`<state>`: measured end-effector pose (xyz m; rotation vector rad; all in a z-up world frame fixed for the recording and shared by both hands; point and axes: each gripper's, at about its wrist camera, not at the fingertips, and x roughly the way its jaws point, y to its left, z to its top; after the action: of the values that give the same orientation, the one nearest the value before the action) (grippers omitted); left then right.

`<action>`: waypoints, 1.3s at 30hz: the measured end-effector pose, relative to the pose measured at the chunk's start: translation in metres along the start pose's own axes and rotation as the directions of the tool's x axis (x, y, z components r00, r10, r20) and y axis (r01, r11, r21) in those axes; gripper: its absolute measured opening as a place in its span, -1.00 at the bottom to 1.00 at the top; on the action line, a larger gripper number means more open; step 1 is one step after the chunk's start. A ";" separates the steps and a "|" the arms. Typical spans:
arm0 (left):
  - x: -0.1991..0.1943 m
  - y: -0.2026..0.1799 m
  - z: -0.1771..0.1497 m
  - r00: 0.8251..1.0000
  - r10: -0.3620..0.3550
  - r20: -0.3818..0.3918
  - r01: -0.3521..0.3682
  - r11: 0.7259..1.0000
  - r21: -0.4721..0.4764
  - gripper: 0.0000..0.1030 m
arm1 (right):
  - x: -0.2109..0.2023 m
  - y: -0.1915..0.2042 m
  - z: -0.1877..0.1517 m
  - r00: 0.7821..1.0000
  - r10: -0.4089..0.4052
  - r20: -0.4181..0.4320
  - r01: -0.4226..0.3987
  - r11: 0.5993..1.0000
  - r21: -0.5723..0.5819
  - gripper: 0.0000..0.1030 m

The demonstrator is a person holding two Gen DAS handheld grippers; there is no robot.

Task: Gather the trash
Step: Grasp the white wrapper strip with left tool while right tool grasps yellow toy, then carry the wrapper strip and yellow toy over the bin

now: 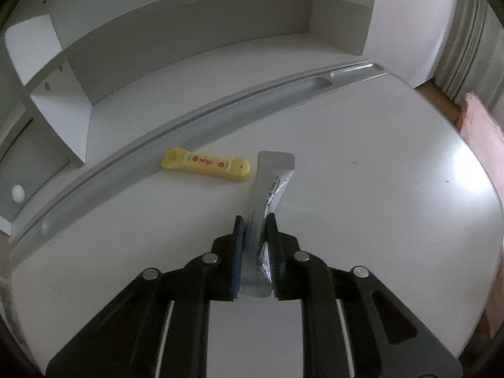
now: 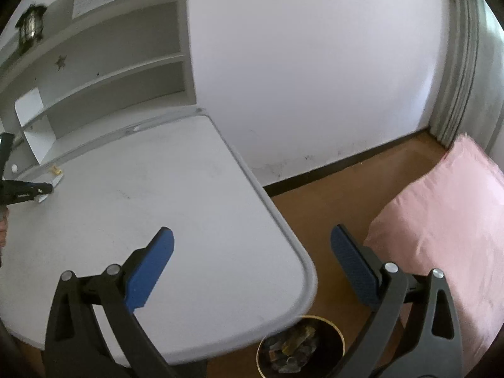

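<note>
Two tongs: left [image 1: 255, 220] on sachet [image 1: 271, 182], right [image 2: 252, 249] agape.

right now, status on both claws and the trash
Left claw shut on long silver foil sachet. Right claw open, holding nothing, over white table edge. Yellow plastic wrapper on table. Round bin with trash on floor below; path clear.

Silver sachet [image 1: 273, 186], yellow wrapper [image 1: 206, 165], white table [image 1: 378, 173], pink cushion [image 2: 441, 220].
</note>
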<state>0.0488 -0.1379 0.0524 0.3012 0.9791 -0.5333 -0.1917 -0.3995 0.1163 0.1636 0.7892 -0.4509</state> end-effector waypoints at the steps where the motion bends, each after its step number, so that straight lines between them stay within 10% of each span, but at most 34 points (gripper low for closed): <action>1: -0.004 0.007 -0.006 1.000 -0.018 0.019 0.019 0.999 -0.036 -0.78 | 0.005 0.014 0.006 1.000 0.017 -0.005 -0.018 0.999 -0.029 0.87; 6: -0.033 0.054 -0.031 0.986 0.001 0.165 0.034 0.977 -0.210 -0.78 | 0.032 0.095 0.042 0.979 0.197 -0.044 -0.202 0.968 -0.148 0.87; 11: -0.064 0.117 -0.044 0.943 0.217 0.251 -0.105 0.912 -0.396 -0.78 | 0.072 0.209 0.079 0.903 0.411 -0.126 -0.430 0.846 -0.315 0.86; 18: -0.028 0.141 -0.053 0.972 0.210 0.108 -0.139 0.879 -0.457 -0.77 | 0.127 0.335 0.102 0.870 0.415 -0.265 -0.492 0.717 -0.493 0.71; 27: -0.020 0.140 -0.058 0.972 0.225 0.068 -0.178 0.892 -0.416 -0.76 | 0.139 0.356 0.092 0.841 0.441 -0.315 -0.542 0.681 -0.493 0.36; 30: -0.019 0.135 -0.057 0.965 0.253 0.069 -0.208 0.898 -0.388 -0.51 | 0.137 0.352 0.090 0.818 0.475 -0.324 -0.575 0.662 -0.481 0.12; 33: -0.013 0.131 -0.053 0.962 0.268 0.049 -0.235 0.907 -0.348 0.30 | 0.134 0.351 0.090 0.807 0.492 -0.328 -0.590 0.654 -0.473 -0.58; 35: -0.011 0.130 -0.052 0.960 0.275 0.044 -0.245 0.908 -0.340 0.21 | 0.137 0.353 0.087 0.804 0.496 -0.328 -0.595 0.660 -0.460 -0.72; 37: -0.014 0.132 -0.052 0.960 0.273 0.062 -0.236 0.909 -0.343 -0.81 | 0.136 0.350 0.088 0.793 0.510 -0.333 -0.610 0.662 -0.437 -0.73; 39: -0.016 0.135 -0.054 0.965 0.253 0.073 -0.211 0.909 -0.358 -0.83 | 0.134 0.347 0.091 0.790 0.520 -0.324 -0.612 0.666 -0.425 -0.73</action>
<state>0.0784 0.0048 0.0379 0.0646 0.8888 -0.1511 0.1057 -0.1619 0.0758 -0.0566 0.9567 0.3950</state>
